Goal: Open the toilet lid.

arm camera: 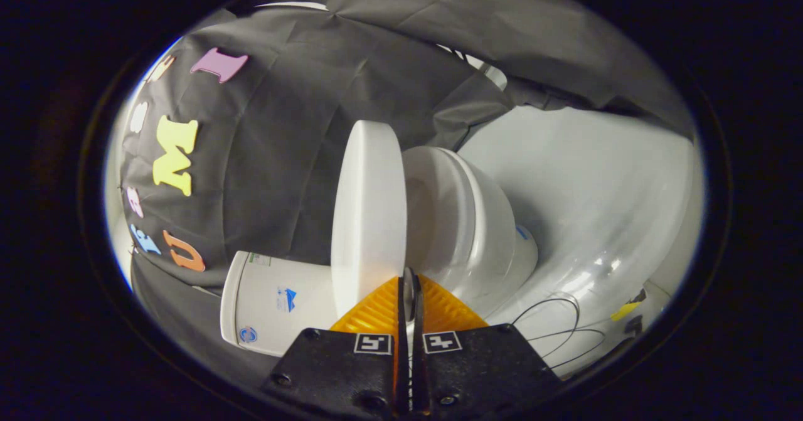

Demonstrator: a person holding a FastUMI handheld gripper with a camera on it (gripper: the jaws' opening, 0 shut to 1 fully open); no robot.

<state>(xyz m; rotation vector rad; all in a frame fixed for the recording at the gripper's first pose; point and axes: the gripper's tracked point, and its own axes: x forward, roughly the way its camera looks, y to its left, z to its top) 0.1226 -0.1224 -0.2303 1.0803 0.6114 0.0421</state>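
Gripper (408, 283) nearly closed, orange fingers (376, 311) pinching thin front edge of toilet lid (368, 211). Grip at lid's free rim gives leverage about far hinge. Camera rolled sideways. Lid swung well away from seat and bowl (467, 220), just ahead of fingers, between cistern (270, 308) on left and bowl on right. Judged near fully open. Loose cable (552, 320) on white floor (602, 176), right.
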